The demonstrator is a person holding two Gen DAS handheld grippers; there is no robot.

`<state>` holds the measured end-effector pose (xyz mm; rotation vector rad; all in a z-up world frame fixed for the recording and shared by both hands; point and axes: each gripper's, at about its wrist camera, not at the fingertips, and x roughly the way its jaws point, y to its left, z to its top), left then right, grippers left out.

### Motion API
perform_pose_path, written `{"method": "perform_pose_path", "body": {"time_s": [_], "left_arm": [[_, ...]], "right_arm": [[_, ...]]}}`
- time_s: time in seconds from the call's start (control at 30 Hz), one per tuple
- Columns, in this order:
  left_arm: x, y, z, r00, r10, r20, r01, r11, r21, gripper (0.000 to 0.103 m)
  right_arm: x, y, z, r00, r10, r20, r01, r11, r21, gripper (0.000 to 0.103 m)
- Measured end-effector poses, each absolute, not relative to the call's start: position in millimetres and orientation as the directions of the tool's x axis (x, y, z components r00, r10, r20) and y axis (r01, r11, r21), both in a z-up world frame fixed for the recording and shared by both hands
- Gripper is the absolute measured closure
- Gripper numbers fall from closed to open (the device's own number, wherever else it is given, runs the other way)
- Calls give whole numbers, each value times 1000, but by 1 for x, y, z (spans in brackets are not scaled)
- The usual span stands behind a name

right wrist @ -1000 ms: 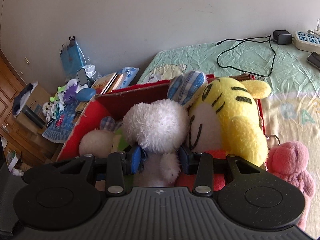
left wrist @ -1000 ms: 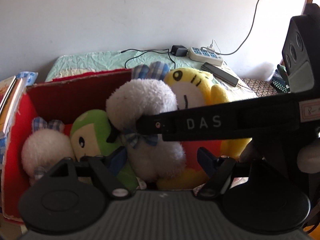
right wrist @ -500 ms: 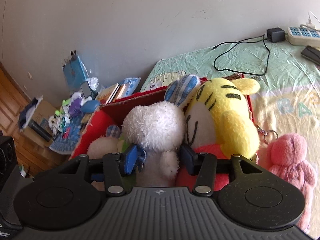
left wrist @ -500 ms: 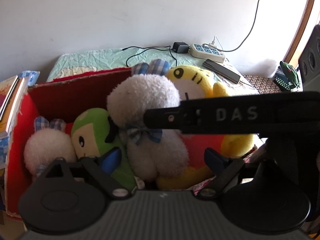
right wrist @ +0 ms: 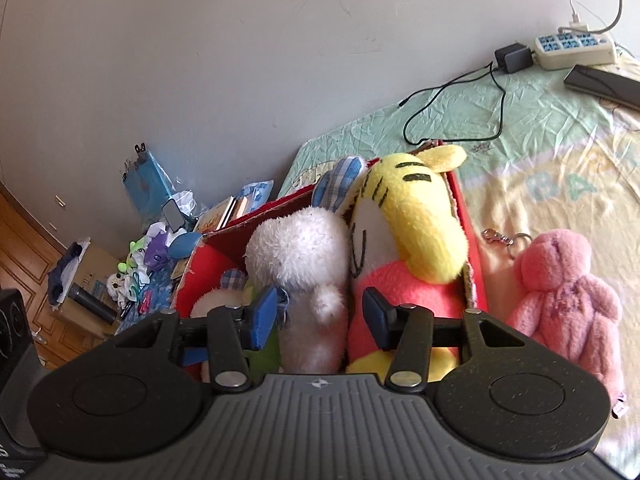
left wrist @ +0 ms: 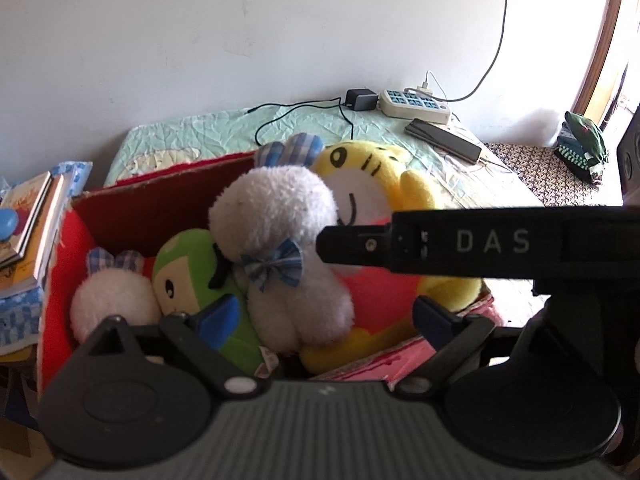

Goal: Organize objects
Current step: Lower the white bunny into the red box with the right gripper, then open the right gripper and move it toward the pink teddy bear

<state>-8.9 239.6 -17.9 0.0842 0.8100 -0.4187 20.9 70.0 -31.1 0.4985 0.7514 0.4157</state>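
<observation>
red box packed with plush toys

red cardboard box sits at centre frame on the bed, holding a white bunny, yellow tiger, green doll and small white plush. right gripper hangs over them, fingers parted, empty. left gripper gapes wide at lower centre. pink plush lies right of the box.

A red box holds a white plush rabbit with blue-checked ears and bow, a green doll with a cream face, and a yellow tiger with black stripes and pink body. A pink plush lies on a mint-green and pale-yellow bed sheet. A black cable crosses the sheet.
</observation>
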Motion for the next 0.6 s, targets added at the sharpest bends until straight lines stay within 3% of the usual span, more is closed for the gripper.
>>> {"method": "perform_pose_path", "body": {"time_s": [0.6], "left_arm": [[-28,228,4,619,-227,-752,314,949,-28,9]], "right_arm": [[-2,50,-26,701,531,-476,-181,778,602,52]]}}
